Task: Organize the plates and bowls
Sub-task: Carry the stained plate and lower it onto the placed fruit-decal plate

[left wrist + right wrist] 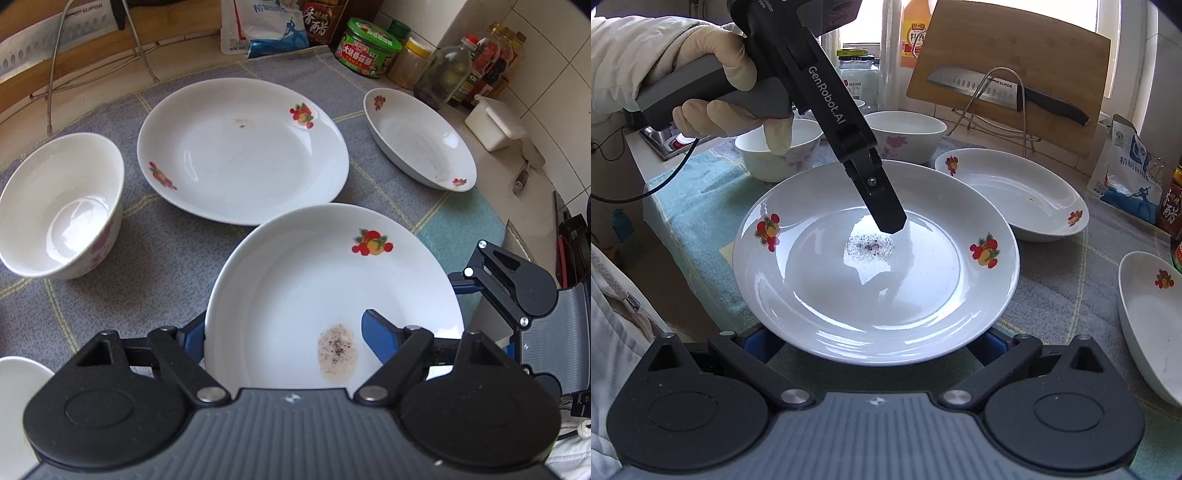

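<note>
the white round ceramic plate with red fruit decals and a speckled stain (332, 295) is pinched at its rim by the left gripper (284, 332), one blue pad on the inner face and the other under the rim, so the jaws are closed on it. in the right wrist view this plate (875, 266) is tilted slightly, its near edge over the right gripper (875, 347), whose blue pads sit beneath the rim on both sides; whether they press on it i cannot tell. a gloved hand (713, 99) holds the left gripper's handle. beyond lie a second white decal plate (243, 155), a white shallow oval dish (421, 136) to the right and a white deep bowl with pink flowers (62, 206) to the left, all apart on the grey checked cloth (110, 302) covering the table, with bare cloth between them. bottles and jars (443, 62) crowd the far right edge.
</note>
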`<state>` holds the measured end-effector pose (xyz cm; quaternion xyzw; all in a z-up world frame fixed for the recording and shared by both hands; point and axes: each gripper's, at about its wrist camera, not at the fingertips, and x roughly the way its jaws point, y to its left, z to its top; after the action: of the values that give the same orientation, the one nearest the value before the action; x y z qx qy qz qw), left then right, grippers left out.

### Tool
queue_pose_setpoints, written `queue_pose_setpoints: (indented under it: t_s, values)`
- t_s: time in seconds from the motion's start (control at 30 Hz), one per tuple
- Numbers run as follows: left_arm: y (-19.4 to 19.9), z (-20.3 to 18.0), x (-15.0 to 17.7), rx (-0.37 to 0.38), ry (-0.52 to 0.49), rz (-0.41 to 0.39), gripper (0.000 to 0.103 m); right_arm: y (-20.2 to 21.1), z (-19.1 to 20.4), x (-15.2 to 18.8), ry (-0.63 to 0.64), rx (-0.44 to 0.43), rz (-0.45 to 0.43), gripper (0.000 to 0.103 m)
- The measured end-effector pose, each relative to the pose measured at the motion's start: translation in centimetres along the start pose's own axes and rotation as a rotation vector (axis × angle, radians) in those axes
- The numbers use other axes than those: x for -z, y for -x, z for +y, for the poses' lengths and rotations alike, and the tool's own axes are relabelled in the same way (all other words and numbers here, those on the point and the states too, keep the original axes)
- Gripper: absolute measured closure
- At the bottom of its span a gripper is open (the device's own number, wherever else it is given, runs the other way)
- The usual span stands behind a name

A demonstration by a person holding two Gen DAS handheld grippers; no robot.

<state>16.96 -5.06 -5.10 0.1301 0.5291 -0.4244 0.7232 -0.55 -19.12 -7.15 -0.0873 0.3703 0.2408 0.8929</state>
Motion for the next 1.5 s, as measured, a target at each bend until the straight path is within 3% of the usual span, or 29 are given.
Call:
queue_pose_setpoints:
  t_s: [0.73,1.5]
  values:
    - [-2.8,-6.3,-7.8,0.036,-0.099,-0.025,0.02,5.7,-7.6,1.0,-0.027,0.081,-0.006,0.0]
    - [-8.5,-12.4,-15.6,0.101,-0.282,-0.004,0.02,8.8,-13.9,3.8,-0.154,0.249,-0.011,0.0]
